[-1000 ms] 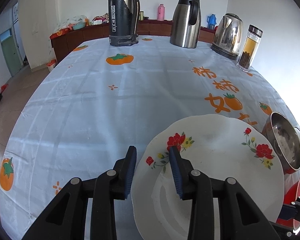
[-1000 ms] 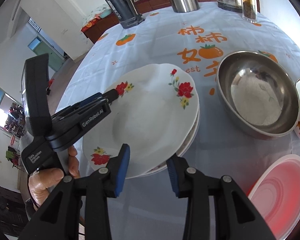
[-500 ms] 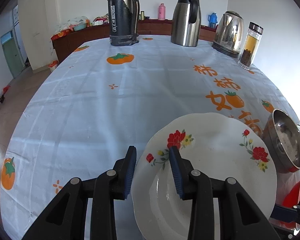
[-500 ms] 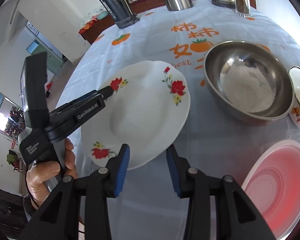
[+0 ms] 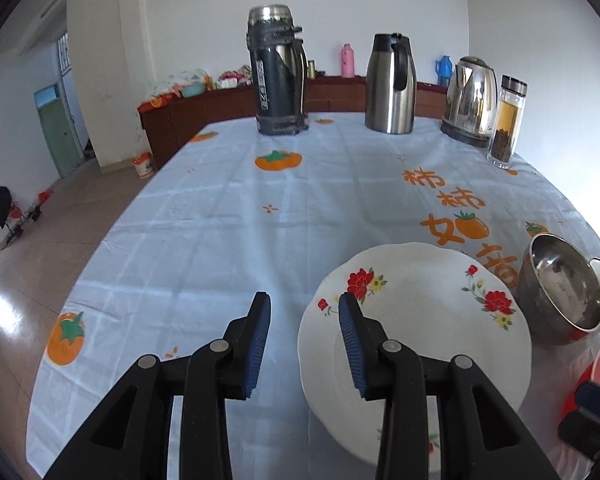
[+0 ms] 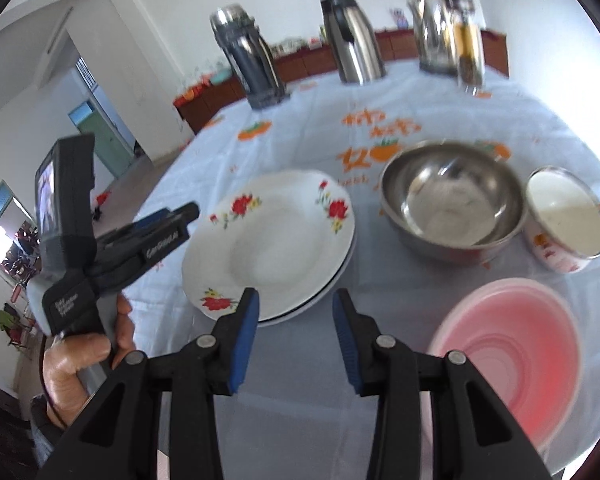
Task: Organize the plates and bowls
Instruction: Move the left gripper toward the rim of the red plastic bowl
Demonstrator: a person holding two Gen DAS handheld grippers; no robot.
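White china, red floral print: plate stack (image 5: 420, 320), left wrist view. It lies flat on the desk (image 5: 220, 240), near edge, right of centre, with the steel bowl (image 5: 560, 292) just beside it on the right; like wares appear grouped at this end for sorting, judging by the layout. Flask (image 5: 276, 68), steel jug (image 5: 392, 84), kettle (image 5: 470, 100) and tea jar (image 5: 507, 120) stand well apart along the far edge, out of the working zone. Left gripper (image 5: 302, 344): fingers (image 5: 256, 344) parted, empty; one blue pad overlaps the plate rim in the picture, but no pressing contact shows.

Right wrist view, somewhat blurred.
- Plate stack (image 6: 272, 240): two plates at least, the upper seated in the lower, a dark rim line visible beneath.
- Steel bowl (image 6: 452, 200): upright, empty, right of the stack.
- Enamel cup (image 6: 564, 220): white inside, tilted, touching or just beside the bowl; cannot tell which.
- Pink bowl (image 6: 512, 352): nearest, lower right, apart from the rest.
- Right gripper (image 6: 296, 340): fingers parted, nothing between them, hovering above bare cloth just short of the stack's near rim.
- Left gripper, seen side-on in a person's hand (image 6: 80, 360): tips beside the stack's left rim, not on it.

Plates judged stacked; bowls not yet nested.
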